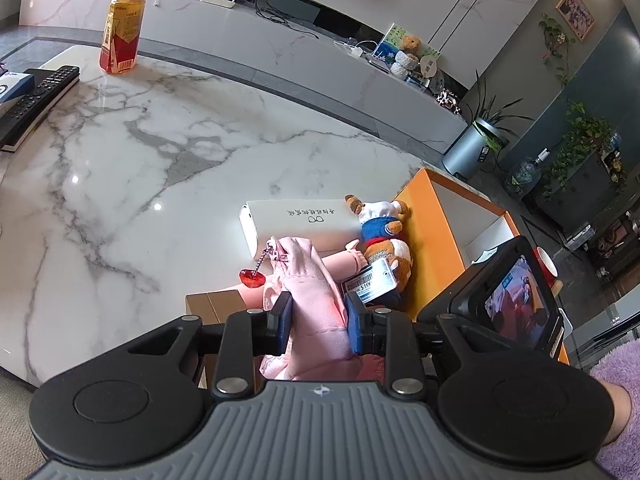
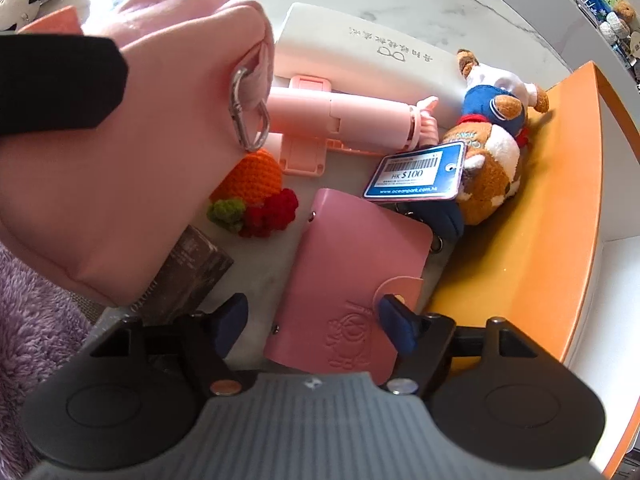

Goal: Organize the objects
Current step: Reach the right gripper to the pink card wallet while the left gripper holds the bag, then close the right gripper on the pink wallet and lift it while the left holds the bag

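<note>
My left gripper is shut on a pink fabric pouch with a red heart charm, held above the table. The pouch fills the left of the right wrist view, with a metal carabiner. My right gripper is open, its fingers either side of a pink card wallet lying on the table. Beyond lie a pink selfie stick, a white glasses case, a bear plush with a price tag, and a crocheted orange fruit.
An orange box with white inside stands at the right, also in the right wrist view. A tea bottle and a remote stand far left on the marble table. A brown box lies under the pouch.
</note>
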The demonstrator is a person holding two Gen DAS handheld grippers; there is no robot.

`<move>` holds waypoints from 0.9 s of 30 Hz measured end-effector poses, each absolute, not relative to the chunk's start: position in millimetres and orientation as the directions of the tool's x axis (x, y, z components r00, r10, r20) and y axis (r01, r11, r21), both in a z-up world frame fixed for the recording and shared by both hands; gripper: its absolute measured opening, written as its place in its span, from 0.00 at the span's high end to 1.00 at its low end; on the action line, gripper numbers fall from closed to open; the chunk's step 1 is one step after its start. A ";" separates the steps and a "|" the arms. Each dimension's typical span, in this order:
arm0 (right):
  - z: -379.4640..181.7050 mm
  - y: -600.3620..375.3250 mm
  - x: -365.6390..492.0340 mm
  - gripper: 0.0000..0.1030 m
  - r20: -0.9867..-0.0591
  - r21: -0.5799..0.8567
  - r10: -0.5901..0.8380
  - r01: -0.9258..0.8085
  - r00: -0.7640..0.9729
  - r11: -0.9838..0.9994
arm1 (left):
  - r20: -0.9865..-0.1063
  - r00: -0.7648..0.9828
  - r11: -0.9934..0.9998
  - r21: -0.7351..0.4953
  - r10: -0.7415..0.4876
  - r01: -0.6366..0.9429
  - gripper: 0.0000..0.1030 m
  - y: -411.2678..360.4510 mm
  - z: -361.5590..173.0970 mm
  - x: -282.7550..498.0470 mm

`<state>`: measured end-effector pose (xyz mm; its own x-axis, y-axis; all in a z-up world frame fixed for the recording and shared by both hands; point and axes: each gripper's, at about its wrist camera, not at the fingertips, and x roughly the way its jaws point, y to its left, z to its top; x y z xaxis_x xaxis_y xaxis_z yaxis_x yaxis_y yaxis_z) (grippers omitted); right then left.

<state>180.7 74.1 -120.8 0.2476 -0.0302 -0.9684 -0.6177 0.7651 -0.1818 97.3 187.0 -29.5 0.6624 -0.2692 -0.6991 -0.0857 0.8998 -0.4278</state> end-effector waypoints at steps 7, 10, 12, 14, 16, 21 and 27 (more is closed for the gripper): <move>-99.5 64.6 182.0 0.97 -0.974 -0.138 0.004 -0.604 0.227 0.785 | -0.697 0.664 0.902 -0.424 -0.270 -0.078 0.69 182.4 -26.1 95.1; -83.6 57.9 180.3 1.00 -0.962 -0.155 0.019 -0.606 0.271 0.780 | -0.698 0.664 0.905 -0.418 -0.268 -0.075 0.69 179.1 -24.7 94.3; -73.9 50.3 181.5 1.00 -0.961 -0.130 0.045 -0.588 0.274 0.799 | -0.698 0.665 0.908 -0.413 -0.265 -0.072 0.69 176.8 -24.1 93.3; -65.8 43.2 185.3 1.00 -0.961 -0.093 0.071 -0.558 0.266 0.824 | -0.697 0.667 0.911 -0.407 -0.264 -0.065 0.69 173.9 -23.6 92.8; -64.0 39.6 190.7 0.94 -0.967 -0.060 0.082 -0.527 0.243 0.848 | -0.696 0.669 0.914 -0.400 -0.259 -0.062 0.69 171.4 -23.4 92.7; -85.3 39.8 187.2 0.59 -0.975 -0.027 0.092 -0.521 0.201 0.853 | -0.701 0.673 0.921 -0.382 -0.236 -0.074 0.69 171.6 -24.8 93.4; -112.3 55.6 201.1 0.54 -0.983 -0.059 0.039 -0.501 0.182 0.863 | -0.692 0.681 0.917 -0.392 -0.239 -0.077 0.69 178.5 -24.2 96.1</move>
